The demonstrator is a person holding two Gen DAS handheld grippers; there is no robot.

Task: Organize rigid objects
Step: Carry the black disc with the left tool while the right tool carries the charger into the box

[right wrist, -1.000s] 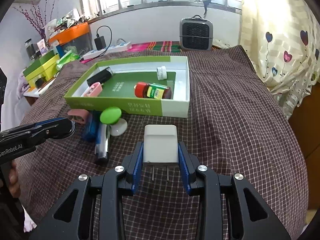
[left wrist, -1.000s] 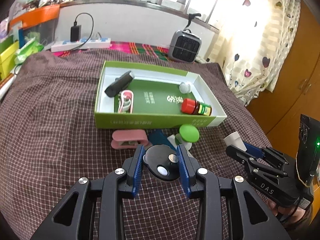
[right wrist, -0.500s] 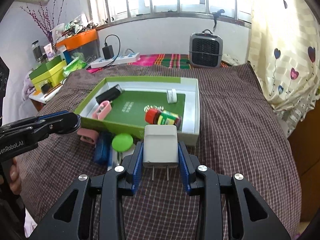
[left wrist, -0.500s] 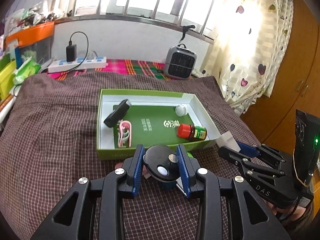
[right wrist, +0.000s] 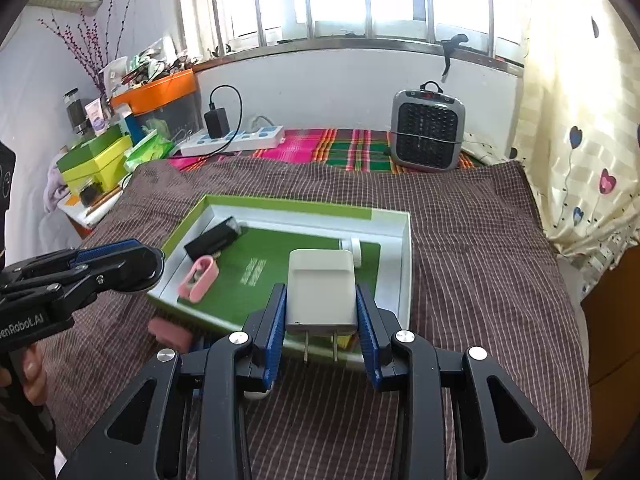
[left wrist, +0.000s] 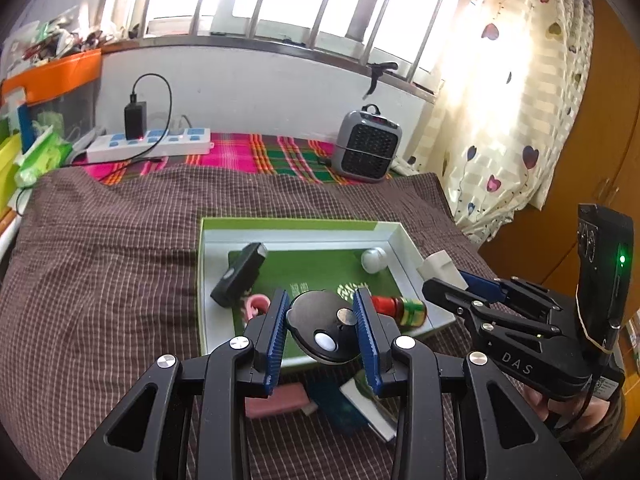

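The white wall charger sits low in the centre of the right wrist view, clamped between the blue pads of the right gripper, its two metal prongs pointing down toward the camera. It hangs over the near edge of the green tray box, which lies on the brown checked bedspread. In the left wrist view the same charger shows at the right, at the tip of the right gripper.

The left gripper is closed on a black disc-shaped gadget with a white button and a small metal stud, low in the centre of that view and in front of the box. From the right wrist view the left gripper reaches in from the left edge, beside the box's left corner.

Inside the box lie a black rectangular device at the left, a pink clip near it, a small white round container at the far right, and a red-capped bottle on its side near the front wall.

Outside, at the box's front wall, a pink case and a dark blue flat item lie on the bedspread, partly hidden by the gripper.

At the top of the frame, by the wall, stand a grey fan heater and a white power strip with a black adapter plugged in.
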